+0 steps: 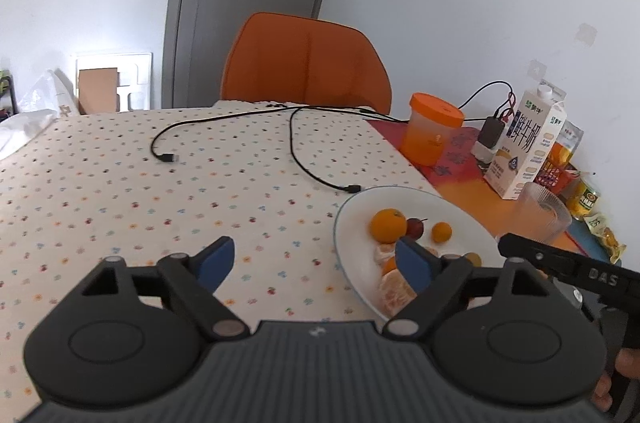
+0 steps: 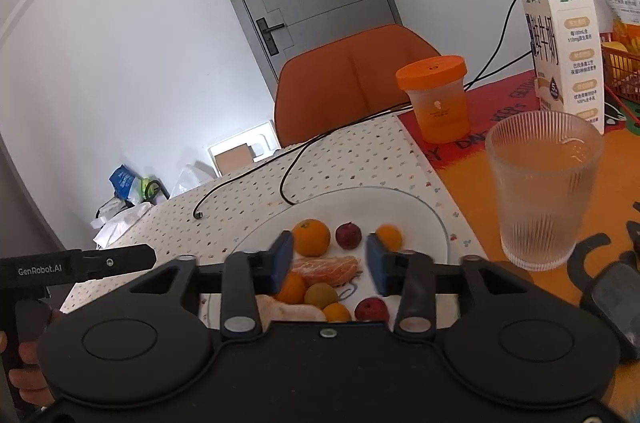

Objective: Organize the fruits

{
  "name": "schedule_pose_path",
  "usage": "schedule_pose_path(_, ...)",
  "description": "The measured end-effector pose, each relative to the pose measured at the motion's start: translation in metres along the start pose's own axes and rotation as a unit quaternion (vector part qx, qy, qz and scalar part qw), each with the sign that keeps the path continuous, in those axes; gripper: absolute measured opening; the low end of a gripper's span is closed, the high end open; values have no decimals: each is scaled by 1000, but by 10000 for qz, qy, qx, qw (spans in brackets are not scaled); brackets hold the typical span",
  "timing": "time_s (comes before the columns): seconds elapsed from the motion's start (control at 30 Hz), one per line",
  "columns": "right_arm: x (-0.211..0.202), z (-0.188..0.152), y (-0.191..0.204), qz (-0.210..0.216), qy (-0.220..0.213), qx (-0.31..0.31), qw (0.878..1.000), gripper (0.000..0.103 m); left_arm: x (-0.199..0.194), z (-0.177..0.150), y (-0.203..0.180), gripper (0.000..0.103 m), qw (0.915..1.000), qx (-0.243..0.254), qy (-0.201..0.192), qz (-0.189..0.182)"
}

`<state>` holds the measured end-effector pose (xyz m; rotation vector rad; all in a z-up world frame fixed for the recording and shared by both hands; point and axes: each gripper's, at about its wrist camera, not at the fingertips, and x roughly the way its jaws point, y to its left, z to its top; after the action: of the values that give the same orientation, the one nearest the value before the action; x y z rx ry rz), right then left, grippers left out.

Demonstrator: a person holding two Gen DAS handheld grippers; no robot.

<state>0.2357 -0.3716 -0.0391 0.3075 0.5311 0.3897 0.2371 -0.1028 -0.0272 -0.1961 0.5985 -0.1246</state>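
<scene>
A white plate holds several fruits: a big orange, a dark red fruit, a small orange fruit, peeled orange segments, an olive-green fruit and another red fruit. My right gripper is open and empty, just above the plate's middle. In the left wrist view the plate lies to the right. My left gripper is open and empty over the dotted tablecloth, its right finger over the plate's near-left fruits.
A ribbed glass stands right of the plate. An orange-lidded cup and a milk carton stand behind it on an orange mat. Black cables lie on the cloth. An orange chair is at the far edge.
</scene>
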Motion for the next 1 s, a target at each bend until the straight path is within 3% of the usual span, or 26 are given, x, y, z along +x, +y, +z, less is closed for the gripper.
schedule_pose_path(0.03,-2,-1,3,6,-9,-28,10000,61,-3,-1,1,86,10000,-13,6,27)
schedule_pose_path(0.2,-13,-8,22,42,-25,-153,9999,68,-19,-7,8,99,9999,-67,-91,102)
schedule_pose_path(0.67,-42,-21,52,78,-185,-274,9994,100,-63,-26,25,103,9990,-227,-200,339)
schedule_pose_path(1.0,-57,-32,69,198,-116,-350,9991,103,-98,-46,39,103,9973,-431,-413,421)
